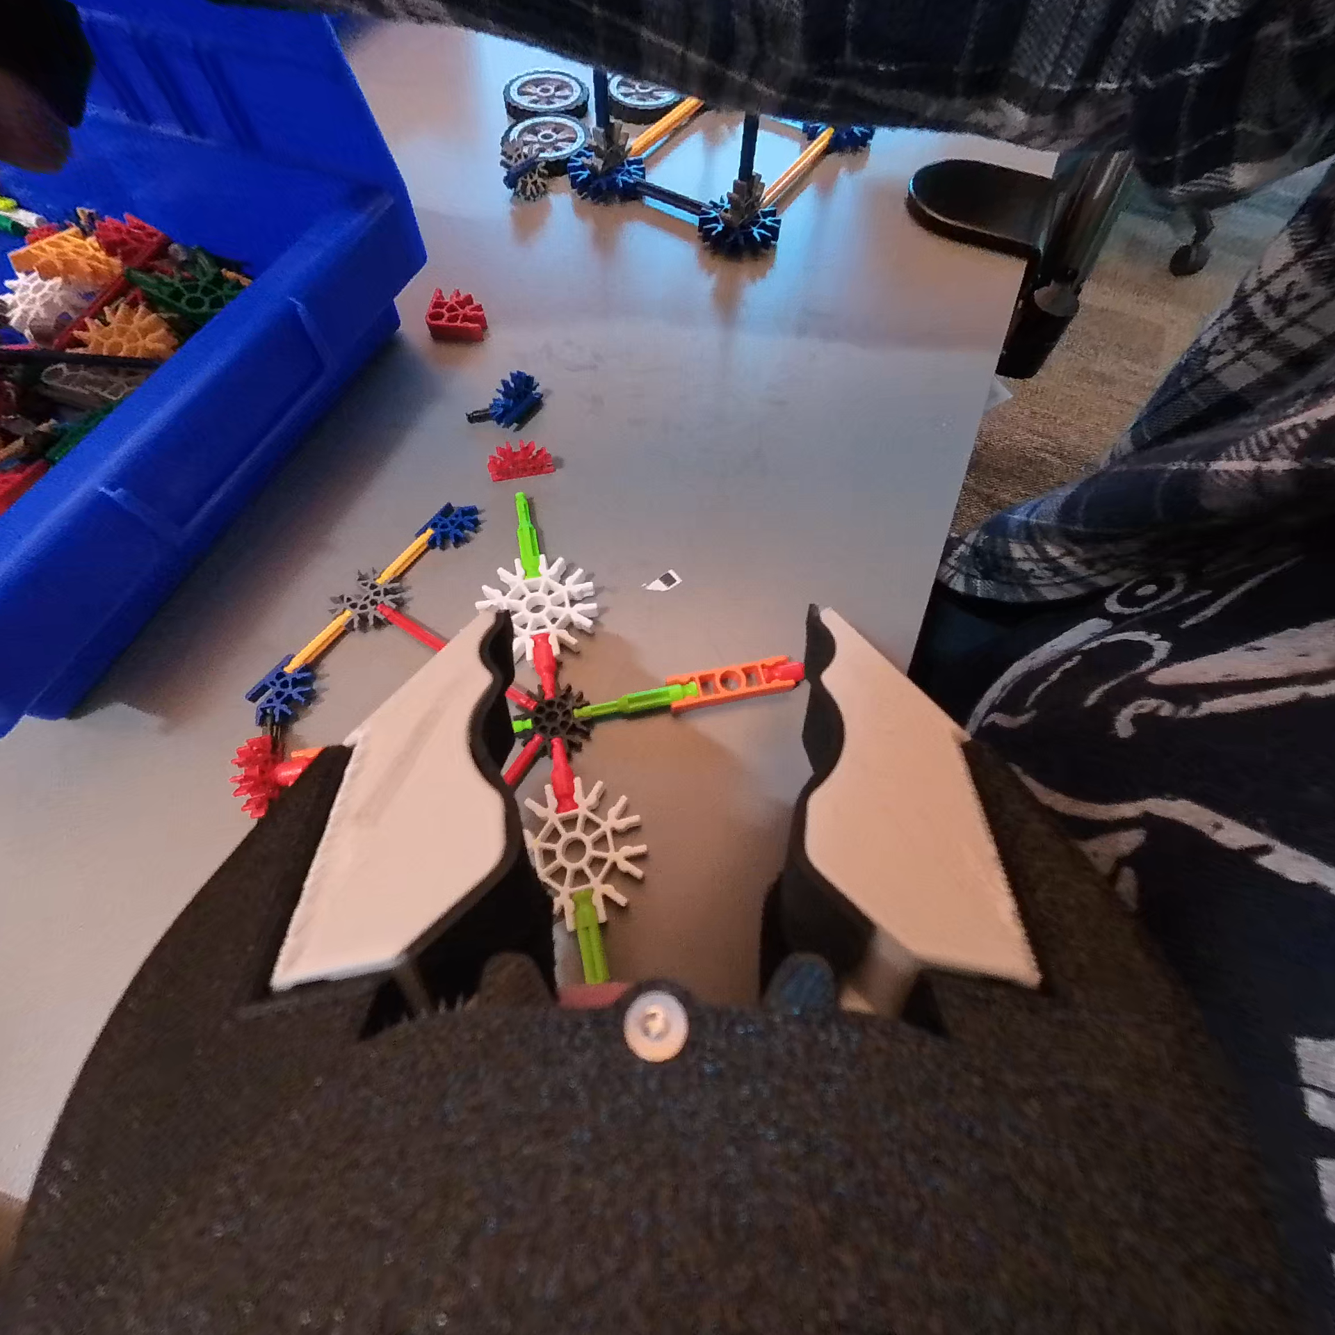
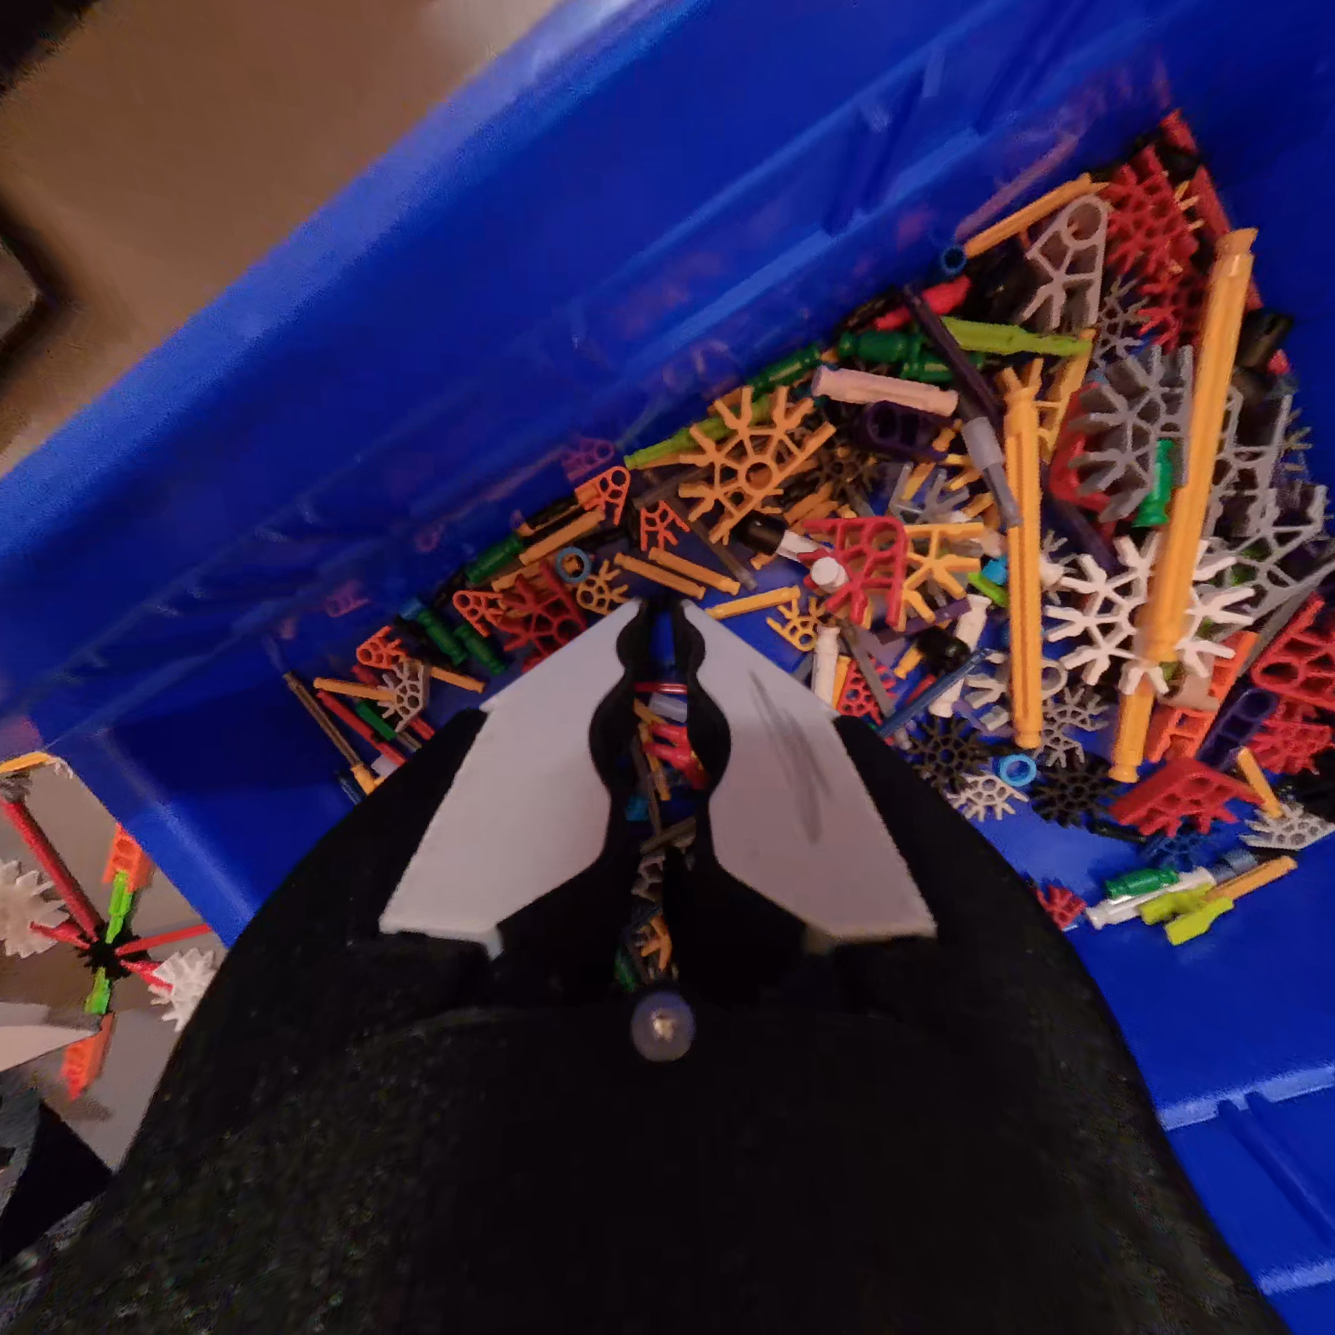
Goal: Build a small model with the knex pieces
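My left gripper point(image 1: 657, 621) is open and empty, low over a flat rod-and-connector assembly on the grey table point(image 1: 758, 448). The assembly's black hub point(image 1: 556, 715) lies between the fingers, closer to the left finger. Red and green rods run from the hub to two white snowflake connectors point(image 1: 538, 603) point(image 1: 581, 852) and an orange connector point(image 1: 729, 679). My right gripper point(image 2: 659, 610) hovers over a heap of mixed pieces point(image 2: 939, 542) in the blue bin point(image 2: 506, 289). Its jaws are closed to a narrow slit, and I see nothing clearly held. The assembly also shows in the right wrist view point(image 2: 108, 953).
The blue bin point(image 1: 217, 404) stands left of the assembly. Loose red point(image 1: 455, 314) point(image 1: 520, 461) and blue point(image 1: 513, 401) connectors lie beyond it. A wheeled rod frame point(image 1: 650, 166) stands at the back. The table edge point(image 1: 961, 520) is to the right, with a person's plaid sleeve point(image 1: 1192, 469) beside it.
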